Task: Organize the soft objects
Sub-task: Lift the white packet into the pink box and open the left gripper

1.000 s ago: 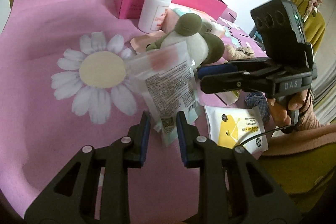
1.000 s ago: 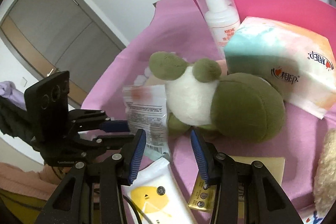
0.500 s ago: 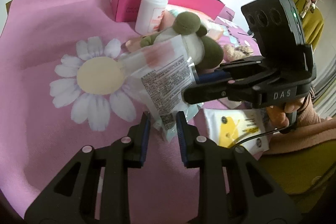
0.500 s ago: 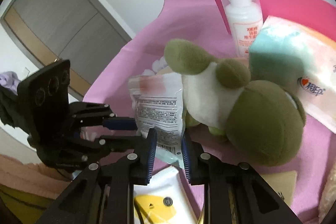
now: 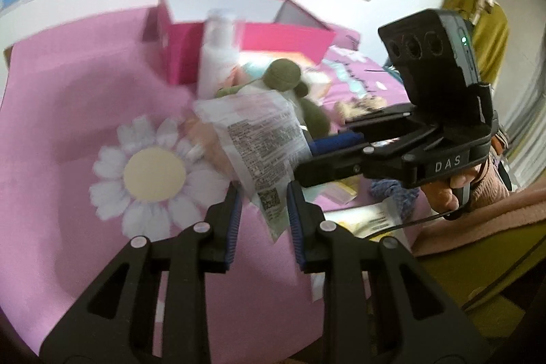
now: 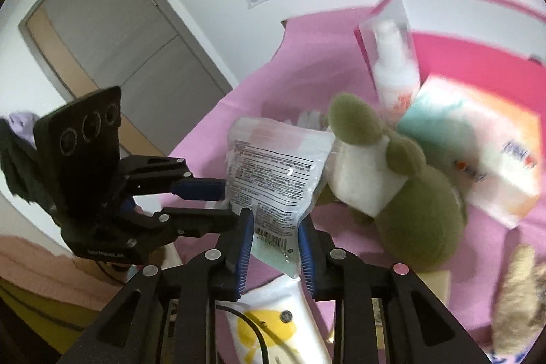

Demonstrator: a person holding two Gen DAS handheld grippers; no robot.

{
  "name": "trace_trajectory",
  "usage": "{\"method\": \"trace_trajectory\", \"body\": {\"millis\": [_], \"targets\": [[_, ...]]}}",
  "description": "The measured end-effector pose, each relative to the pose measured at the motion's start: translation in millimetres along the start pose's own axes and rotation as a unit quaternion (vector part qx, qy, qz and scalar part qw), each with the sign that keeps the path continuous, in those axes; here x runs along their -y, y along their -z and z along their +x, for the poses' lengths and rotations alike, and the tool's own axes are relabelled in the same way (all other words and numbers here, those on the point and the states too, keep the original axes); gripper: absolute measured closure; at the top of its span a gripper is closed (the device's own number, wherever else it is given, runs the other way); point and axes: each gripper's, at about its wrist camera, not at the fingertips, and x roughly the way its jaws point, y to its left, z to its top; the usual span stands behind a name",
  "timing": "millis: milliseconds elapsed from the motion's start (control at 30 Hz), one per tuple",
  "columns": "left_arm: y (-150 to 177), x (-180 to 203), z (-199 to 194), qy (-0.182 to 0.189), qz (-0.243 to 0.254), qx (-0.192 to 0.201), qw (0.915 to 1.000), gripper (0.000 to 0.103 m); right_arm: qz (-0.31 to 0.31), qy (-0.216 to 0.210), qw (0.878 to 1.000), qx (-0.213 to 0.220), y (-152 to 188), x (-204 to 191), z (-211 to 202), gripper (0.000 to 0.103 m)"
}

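Observation:
A clear plastic packet (image 5: pixel 262 145) with printed text is held up above the pink cloth. My left gripper (image 5: pixel 262 210) has its jaws around the packet's lower end. My right gripper (image 6: pixel 275 237) has its jaws around the same packet (image 6: pixel 273 179) from the other side. In the left wrist view the right gripper's fingers (image 5: pixel 338 139) reach in from the right at the packet's edge. A green and white plush toy (image 6: pixel 402 176) lies just behind the packet. The frames are blurred by motion.
A pink open box (image 5: pixel 239 33) stands at the back with a white pump bottle (image 5: pixel 218 53) before it. A tissue pack (image 6: pixel 477 145) lies beside the plush. A white and yellow packet (image 6: pixel 273 326) lies near me. The cloth has a daisy print (image 5: pixel 153 176).
My right gripper closed from wide open onto the packet. Both grippers lifted the packet up and away from the cloth.

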Motion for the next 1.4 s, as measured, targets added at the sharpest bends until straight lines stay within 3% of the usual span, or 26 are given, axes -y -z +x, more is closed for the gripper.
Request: {"method": "trace_trajectory", "body": {"millis": [167,367,533,733,900,1100,1400], "targets": [[20,-19,9,-0.020,-0.043,-0.038,0.9981,0.075,-0.009,-0.019,0.999,-0.033,4,-5,26,0.083],[10,-8,-17,-0.016,-0.036,-0.002,0.9992,0.075,-0.036,-0.024,0.999,0.002,-6,-15,-3,0.084],[-38,14,-27,-0.006,0.020,0.035,0.9992,0.072,-0.054,0.014,0.996,0.064,-22,-21,-60,0.084],[-102,36,-26,-0.006,0.091,0.073,0.9932,0.072,-0.056,0.060,0.988,0.132,-59,-8,-115,0.084],[-158,33,-5,-0.015,0.099,0.074,0.9922,0.072,-0.045,0.094,0.981,0.166,-100,15,-129,0.084],[-204,17,33,-0.030,0.083,0.051,0.9948,0.072,-0.007,0.092,0.981,0.168,-138,56,-114,0.084],[-226,-14,95,-0.060,0.046,-0.019,0.9970,0.070,0.067,0.081,0.986,0.129,-165,121,-62,0.082]]}}
